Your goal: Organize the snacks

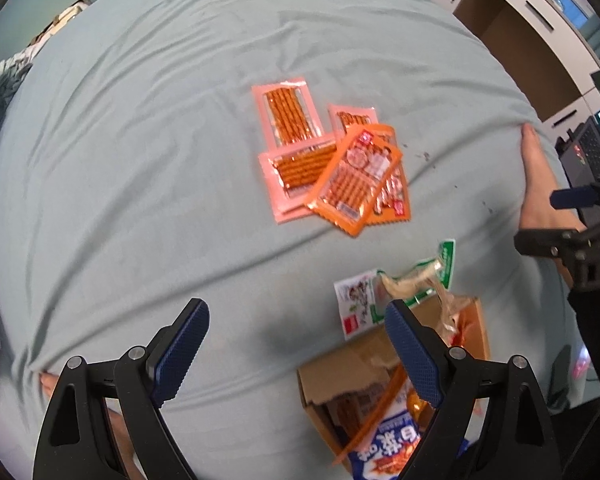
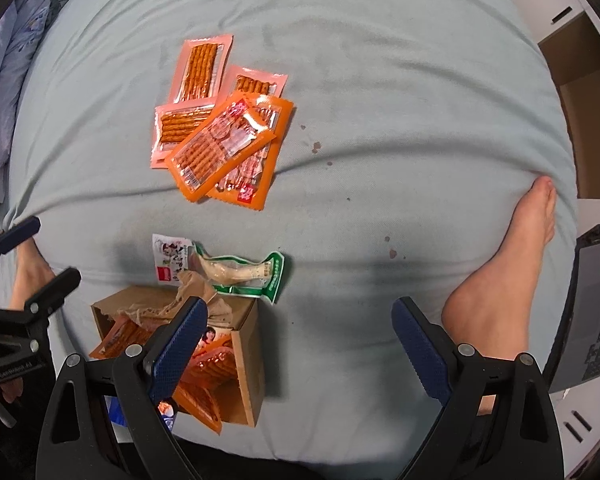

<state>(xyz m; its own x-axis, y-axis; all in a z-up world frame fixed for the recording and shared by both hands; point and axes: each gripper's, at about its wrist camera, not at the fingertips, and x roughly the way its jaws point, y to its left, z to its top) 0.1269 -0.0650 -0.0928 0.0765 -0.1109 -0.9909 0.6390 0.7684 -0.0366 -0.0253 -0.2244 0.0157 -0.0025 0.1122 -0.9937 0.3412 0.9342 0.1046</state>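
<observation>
Several pink and orange packets of snack sticks lie piled on the pale green bedsheet. Nearer me, a green-edged packet and a white packet rest by an open cardboard box holding more orange packets and a blue bag. My left gripper hovers open over the sheet just left of the box, nothing between its fingers. My right gripper is open too, above the sheet right of the box, empty.
A person's bare foot rests on the sheet at the right, another foot at the left. A laptop sits off the bed's right edge. Crumpled bedding lies at the left; cabinets stand beyond.
</observation>
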